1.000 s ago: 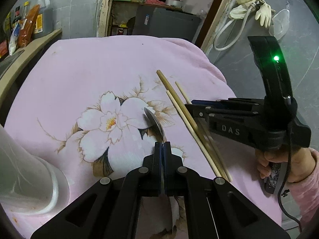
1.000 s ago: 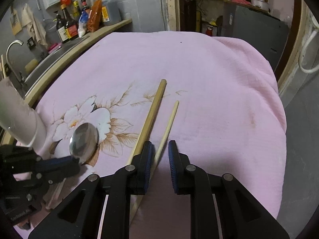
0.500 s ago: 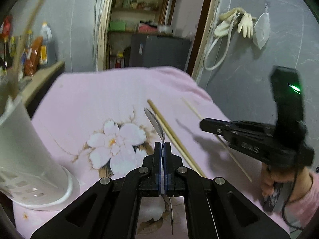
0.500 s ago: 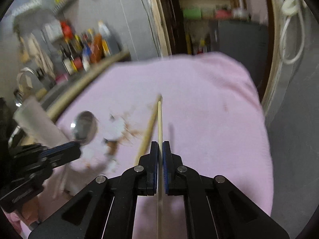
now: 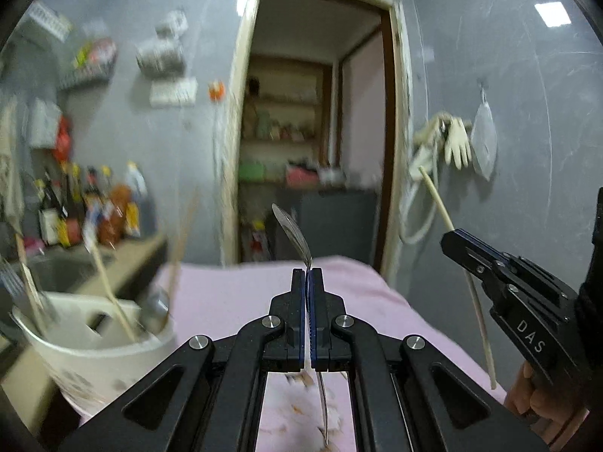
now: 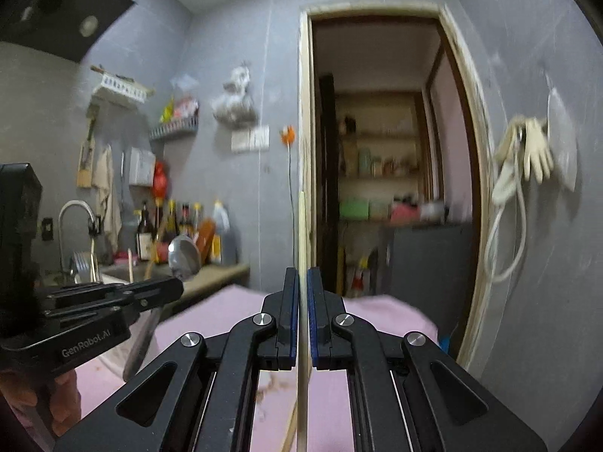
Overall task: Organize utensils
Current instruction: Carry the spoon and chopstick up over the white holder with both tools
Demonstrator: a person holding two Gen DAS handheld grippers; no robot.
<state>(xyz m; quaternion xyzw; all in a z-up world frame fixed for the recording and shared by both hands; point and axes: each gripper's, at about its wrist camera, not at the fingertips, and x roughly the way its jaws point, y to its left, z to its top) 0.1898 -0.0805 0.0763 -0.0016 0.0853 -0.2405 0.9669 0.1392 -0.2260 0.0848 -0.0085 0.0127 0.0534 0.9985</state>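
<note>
Spoon (image 5: 292, 231) and chopstick (image 6: 301, 263) are both off the pink cloth (image 5: 233, 293), each pinched in a claw held roughly level and aimed at the doorway (image 6: 380, 158).

The left claw (image 5: 309, 282) is clamped tight on the spoon's handle; the bowl sticks up and forward past the fingertips, tilted slightly left, while the rest of the handle runs back down between the fingers. In the right wrist view the same claw (image 6: 166, 290) reaches in from the left, a hand (image 6: 56, 403) gripping its handle low in the corner, the spoon bowl (image 6: 184, 256) rising above its tip.

The right claw (image 6: 300, 282) is closed on the chopstick, which stands nearly upright between the blue pads (image 6: 312, 316), extending well above and below them. From the left wrist camera this claw (image 5: 452, 239) comes in from the right with the chopstick (image 5: 439, 207) slanting through it.

A white utensil holder (image 5: 98, 354), already carrying several utensils, stands on the cloth at lower left, beside the left claw and apart from it.
</note>
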